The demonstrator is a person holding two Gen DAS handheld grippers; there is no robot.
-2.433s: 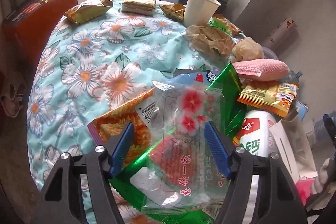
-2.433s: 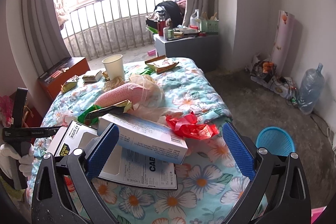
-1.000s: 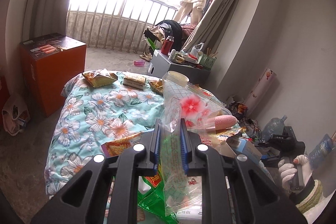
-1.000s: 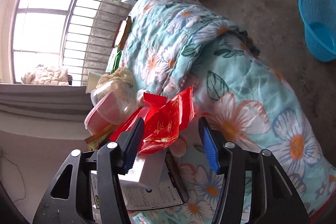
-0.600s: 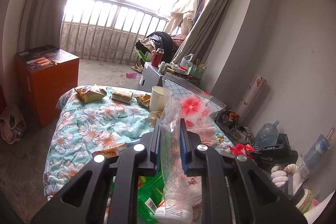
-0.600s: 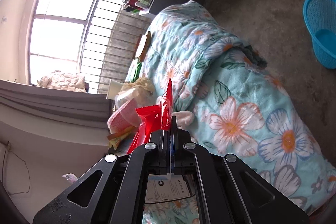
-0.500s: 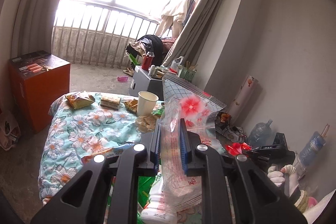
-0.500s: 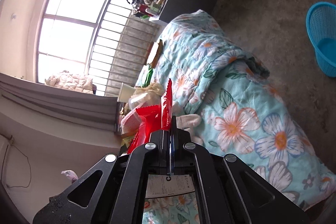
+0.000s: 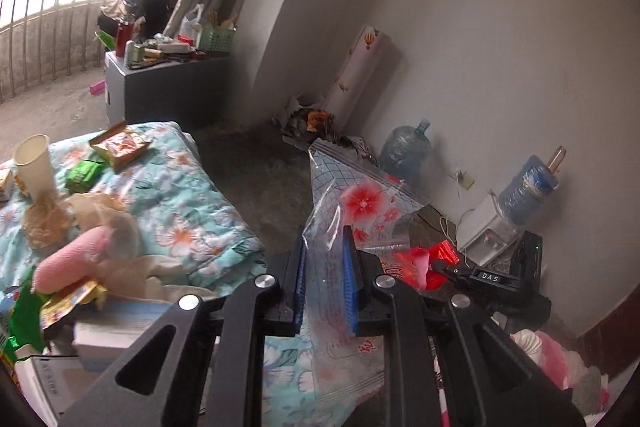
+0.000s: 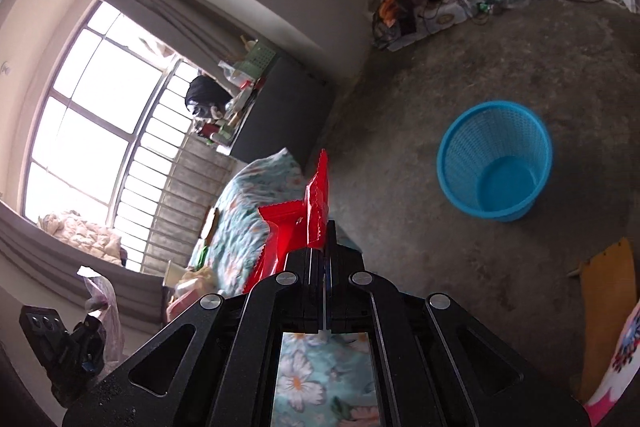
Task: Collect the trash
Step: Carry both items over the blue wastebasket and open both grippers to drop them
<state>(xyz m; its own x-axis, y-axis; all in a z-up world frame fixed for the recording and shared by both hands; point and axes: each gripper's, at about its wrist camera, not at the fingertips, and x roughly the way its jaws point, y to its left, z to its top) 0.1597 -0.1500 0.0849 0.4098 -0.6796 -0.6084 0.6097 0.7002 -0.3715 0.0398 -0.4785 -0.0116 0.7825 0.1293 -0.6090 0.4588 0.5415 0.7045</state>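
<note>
Clear plastic bag (image 9: 362,211) printed with red flowers, pinched between the blue pads of the left gripper (image 9: 323,281); jaws nearly together, only the film between them. Upper part of the bag stands up above the fingertips, lower part hangs down past the gripper body. Bag is in the air off the edge of the floral quilt (image 9: 188,203), over bare concrete floor (image 9: 256,163). Red wrapper (image 10: 298,223), crinkle-cut edge, clamped in the right gripper (image 10: 320,251); jaws fully closed on it, wrapper sticking up and to the left of the tips. Same red wrapper shows in the left view just right of the bag, with the black body of the right gripper behind it. Blue mesh wastebasket (image 10: 496,163) stands upright on the floor, well apart from the wrapper, to its right in the right view; inside looks bare. Left on the quilt: white paper cup (image 9: 34,163) upright, green packet (image 9: 84,175), orange snack packet (image 9: 120,145), crumpled brown paper (image 9: 44,219), a pink roll-shaped item (image 9: 68,263), white boxes at the near edge (image 9: 120,331). Beyond: grey cabinet (image 9: 168,91) crowded with small items, large water bottle (image 9: 404,151) by the wall, barred window (image 10: 92,131).
</note>
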